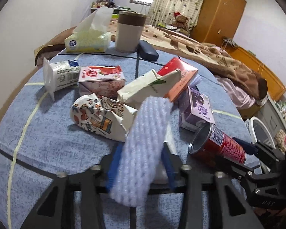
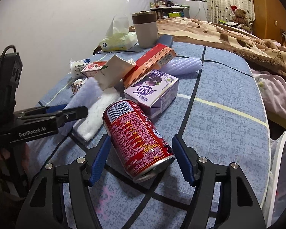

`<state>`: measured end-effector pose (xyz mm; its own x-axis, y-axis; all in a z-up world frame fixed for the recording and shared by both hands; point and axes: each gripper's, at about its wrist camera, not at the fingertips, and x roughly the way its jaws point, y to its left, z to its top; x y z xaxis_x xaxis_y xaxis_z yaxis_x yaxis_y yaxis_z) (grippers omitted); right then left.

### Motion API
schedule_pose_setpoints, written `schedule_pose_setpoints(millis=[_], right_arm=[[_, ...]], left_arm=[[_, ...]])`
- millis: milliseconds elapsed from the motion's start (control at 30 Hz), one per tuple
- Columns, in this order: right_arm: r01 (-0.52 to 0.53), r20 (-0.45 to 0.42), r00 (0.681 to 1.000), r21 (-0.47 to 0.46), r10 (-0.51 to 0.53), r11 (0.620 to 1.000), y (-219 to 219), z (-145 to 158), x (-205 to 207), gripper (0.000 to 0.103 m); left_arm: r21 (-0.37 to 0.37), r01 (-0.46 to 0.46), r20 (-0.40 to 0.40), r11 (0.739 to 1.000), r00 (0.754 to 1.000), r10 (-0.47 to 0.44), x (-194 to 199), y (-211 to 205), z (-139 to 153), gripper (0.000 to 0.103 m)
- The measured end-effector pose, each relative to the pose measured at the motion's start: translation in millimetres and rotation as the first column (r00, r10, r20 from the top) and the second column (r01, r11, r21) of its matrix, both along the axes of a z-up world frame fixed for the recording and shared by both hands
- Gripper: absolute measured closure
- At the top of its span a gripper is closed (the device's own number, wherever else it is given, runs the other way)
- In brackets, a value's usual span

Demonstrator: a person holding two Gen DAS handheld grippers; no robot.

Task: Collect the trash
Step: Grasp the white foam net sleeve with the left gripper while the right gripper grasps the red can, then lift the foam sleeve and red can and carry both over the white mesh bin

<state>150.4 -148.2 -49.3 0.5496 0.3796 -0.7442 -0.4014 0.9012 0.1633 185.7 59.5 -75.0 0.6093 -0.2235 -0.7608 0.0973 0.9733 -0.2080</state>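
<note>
Foam fruit sleeve (image 1: 143, 148) pinched in the left gripper (image 1: 141, 164).
Right gripper (image 2: 141, 160) spread wide around a red drink can (image 2: 139, 139) lying on the blue tablecloth (image 2: 219, 126), pads not touching it.

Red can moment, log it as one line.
left gripper: shut on foam fruit net | right gripper: open, straddling red can | can lying on table

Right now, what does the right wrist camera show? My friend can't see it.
A red can lies on its side on the blue tablecloth, between the open blue fingers of the right tool, not yet squeezed. Behind it sit a purple carton and other trash. On the left, the left tool holds a pale foam sleeve.
</note>
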Motion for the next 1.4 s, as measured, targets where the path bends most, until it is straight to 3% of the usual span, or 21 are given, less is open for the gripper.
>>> schedule_pose_setpoints(millis=[100, 267, 433, 1133, 1400], right_arm=[[-0.053, -0.010, 0.999, -0.009, 0.053, 0.999, 4.4, 0.3, 0.1, 0.035], [-0.100, -0.003, 0.995, -0.089, 0.100, 0.991, 15.0, 0.7, 2.7, 0.035], [-0.126, -0.024, 0.992, -0.092, 0.125, 0.988, 22.3, 1.2, 14.2, 0.034], [0.005, 0.052, 0.999, -0.004, -0.005, 1.000, -8.1, 18.0, -10.3, 0.051], [-0.008, -0.002, 1.000, -0.057, 0.008, 0.998, -11.0, 4.8, -16.0, 0.052]], left_arm=[[0.037, 0.001, -0.003, 0.999, 1.000, -0.001, -0.4, -2.5, -0.7, 0.071], [0.032, -0.020, 0.008, 0.999, 1.000, 0.020, -5.1, 3.7, 2.3, 0.072], [0.035, -0.036, 0.019, 0.999, 0.999, 0.035, -14.3, 7.9, 6.5, 0.072], [0.038, -0.008, 0.098, 0.999, 0.995, 0.004, -44.5, -16.1, 38.5, 0.072], [0.047, 0.027, 0.098, 0.999, 0.995, -0.032, -50.0, -33.0, 39.6, 0.072]])
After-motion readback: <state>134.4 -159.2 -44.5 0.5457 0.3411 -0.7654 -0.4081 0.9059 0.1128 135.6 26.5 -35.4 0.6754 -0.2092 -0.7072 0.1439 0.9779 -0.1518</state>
